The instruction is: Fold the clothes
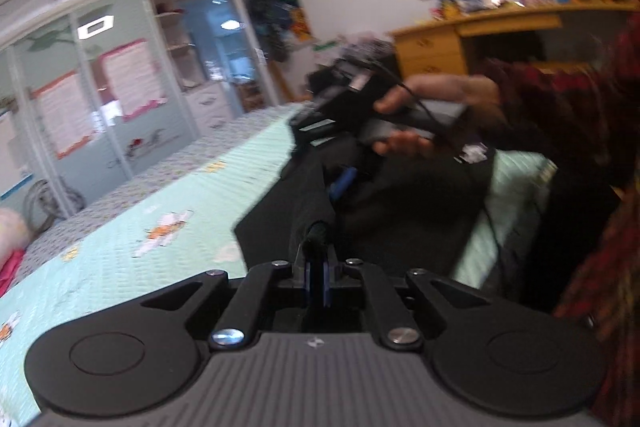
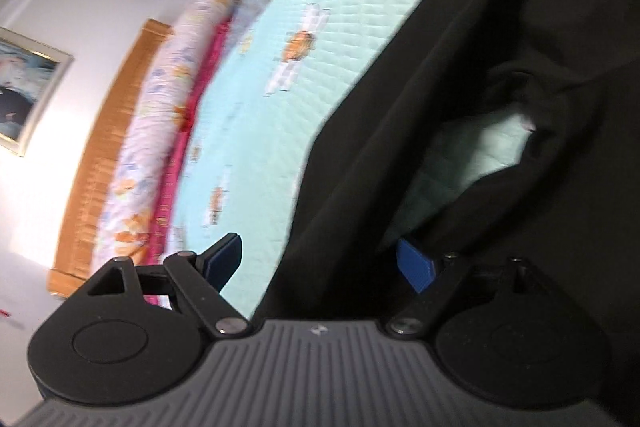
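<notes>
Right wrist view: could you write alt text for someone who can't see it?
The right gripper, its blue-padded jaws wide open, reaches over a black garment spread on a pale green quilted bedspread. A rolled floral blanket lies along the bed's far edge.

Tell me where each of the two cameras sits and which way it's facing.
Left wrist view: sits on the left gripper, shut on the black cloth garment; looks across the mint-green quilted bedspread toward glass-fronted cupboards; shows a hand holding the right gripper.
Right wrist view: sits on the right gripper, jaws open astride the garment's edge; looks along the bedspread toward the wooden headboard; no hand shows.
Shared: black garment and bedspread.
</notes>
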A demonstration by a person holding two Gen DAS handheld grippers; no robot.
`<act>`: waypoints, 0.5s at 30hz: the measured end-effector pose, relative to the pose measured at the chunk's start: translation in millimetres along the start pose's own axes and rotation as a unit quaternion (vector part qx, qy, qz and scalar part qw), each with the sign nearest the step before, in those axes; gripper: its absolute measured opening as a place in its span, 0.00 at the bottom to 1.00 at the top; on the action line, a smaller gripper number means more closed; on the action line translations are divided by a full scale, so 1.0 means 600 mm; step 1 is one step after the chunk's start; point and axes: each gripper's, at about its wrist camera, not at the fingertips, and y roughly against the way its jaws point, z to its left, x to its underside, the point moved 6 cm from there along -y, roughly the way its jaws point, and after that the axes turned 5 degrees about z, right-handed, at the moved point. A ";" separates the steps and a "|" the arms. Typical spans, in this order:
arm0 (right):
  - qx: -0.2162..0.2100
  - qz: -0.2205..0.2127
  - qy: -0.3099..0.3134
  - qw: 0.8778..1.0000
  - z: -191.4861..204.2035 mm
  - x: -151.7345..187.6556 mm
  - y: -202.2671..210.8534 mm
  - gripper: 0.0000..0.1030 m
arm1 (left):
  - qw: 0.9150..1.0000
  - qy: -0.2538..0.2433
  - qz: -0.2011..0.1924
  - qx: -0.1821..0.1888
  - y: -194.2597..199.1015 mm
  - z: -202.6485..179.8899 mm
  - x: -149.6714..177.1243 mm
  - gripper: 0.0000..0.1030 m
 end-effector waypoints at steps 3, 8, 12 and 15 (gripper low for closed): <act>0.012 -0.002 0.002 1.000 -0.011 0.008 -0.001 0.56 | 1.000 -0.006 0.011 0.010 -0.013 -0.004 0.014 0.05; 0.004 -0.013 0.008 1.000 -0.029 0.032 0.002 0.05 | 1.000 -0.002 0.013 -0.009 -0.020 0.011 0.020 0.05; -0.027 -0.048 0.028 0.998 -0.016 0.040 0.015 0.03 | 0.998 0.001 0.015 -0.053 -0.019 0.040 0.029 0.05; -0.055 -0.066 0.039 0.996 0.015 0.034 0.021 0.03 | 0.994 -0.009 0.012 -0.107 -0.013 0.100 0.024 0.05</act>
